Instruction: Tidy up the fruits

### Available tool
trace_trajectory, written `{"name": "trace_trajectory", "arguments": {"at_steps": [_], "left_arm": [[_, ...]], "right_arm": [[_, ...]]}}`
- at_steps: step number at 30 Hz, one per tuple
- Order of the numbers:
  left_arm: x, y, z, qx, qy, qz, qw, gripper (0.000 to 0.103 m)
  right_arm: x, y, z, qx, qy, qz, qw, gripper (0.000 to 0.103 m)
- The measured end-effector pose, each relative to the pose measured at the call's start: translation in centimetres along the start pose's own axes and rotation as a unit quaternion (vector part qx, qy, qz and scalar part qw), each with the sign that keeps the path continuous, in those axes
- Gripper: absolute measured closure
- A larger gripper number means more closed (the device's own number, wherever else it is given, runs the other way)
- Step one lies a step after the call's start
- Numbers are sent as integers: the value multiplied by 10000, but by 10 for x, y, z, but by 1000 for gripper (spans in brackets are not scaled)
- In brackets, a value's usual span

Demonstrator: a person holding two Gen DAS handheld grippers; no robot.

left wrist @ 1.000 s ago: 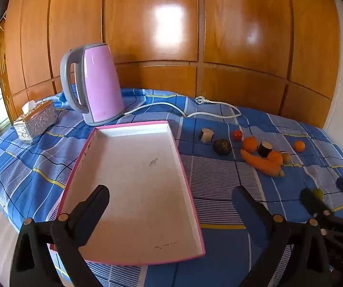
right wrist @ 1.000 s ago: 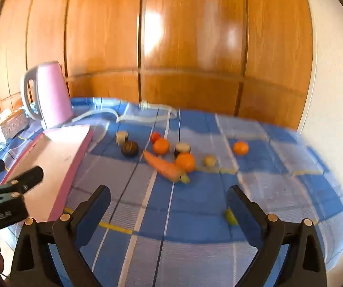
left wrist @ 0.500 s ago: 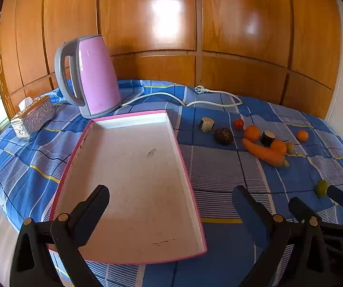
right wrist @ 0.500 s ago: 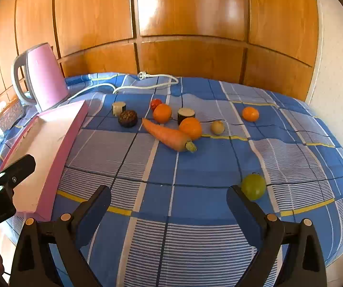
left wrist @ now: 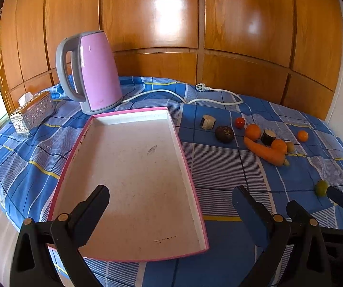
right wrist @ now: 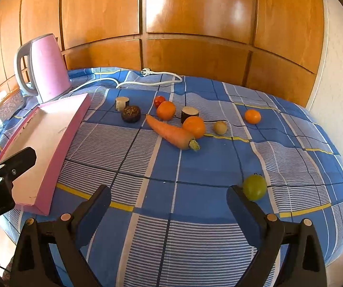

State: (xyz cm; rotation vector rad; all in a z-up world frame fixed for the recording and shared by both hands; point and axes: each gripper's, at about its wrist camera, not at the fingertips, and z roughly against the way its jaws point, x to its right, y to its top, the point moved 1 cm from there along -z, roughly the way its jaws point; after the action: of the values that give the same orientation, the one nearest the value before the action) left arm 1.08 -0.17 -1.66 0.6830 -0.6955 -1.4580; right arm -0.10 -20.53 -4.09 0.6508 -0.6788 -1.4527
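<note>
A pink-rimmed white tray [left wrist: 171,122] lies empty on the blue checked cloth; it also shows in the right wrist view [right wrist: 75,124]. Right of it lie a carrot [right wrist: 170,132], several oranges [right wrist: 166,110], a red tomato [right wrist: 159,100], a dark round fruit [right wrist: 130,113], two cut stubs [right wrist: 190,114] and a small tan fruit [right wrist: 220,127]. A green fruit [right wrist: 255,187] sits apart near the front, just past my right gripper's right finger. My left gripper [left wrist: 169,201] is open over the tray's near end. My right gripper [right wrist: 169,198] is open and empty above the cloth.
A pink kettle [left wrist: 95,71] stands behind the tray, its white cord [left wrist: 178,94] trailing across the cloth. A silver tissue box [left wrist: 32,113] sits far left. Wood panelling [right wrist: 195,24] backs the table. The cloth's edge drops off at the front and right.
Both grippers have moved nearer the table and tilted down. The green fruit now sits close to the right gripper's right finger. No object on the cloth has moved.
</note>
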Motion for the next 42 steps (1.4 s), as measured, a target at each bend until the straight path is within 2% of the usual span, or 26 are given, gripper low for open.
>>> {"name": "trace_trajectory", "arguments": {"at_steps": [30, 36, 42], "left_arm": [[5, -1, 11, 69, -110, -24, 9999, 0], [7, -1, 10, 54, -130, -32, 9999, 0], [8, -2, 11, 60, -192, -24, 9998, 0]], "right_arm": [[-3, -1, 12, 3, -77, 179, 9998, 4], [7, 1, 13, -2, -115, 70, 9999, 4], [33, 2, 13, -85, -285, -189, 9994, 4]]}}
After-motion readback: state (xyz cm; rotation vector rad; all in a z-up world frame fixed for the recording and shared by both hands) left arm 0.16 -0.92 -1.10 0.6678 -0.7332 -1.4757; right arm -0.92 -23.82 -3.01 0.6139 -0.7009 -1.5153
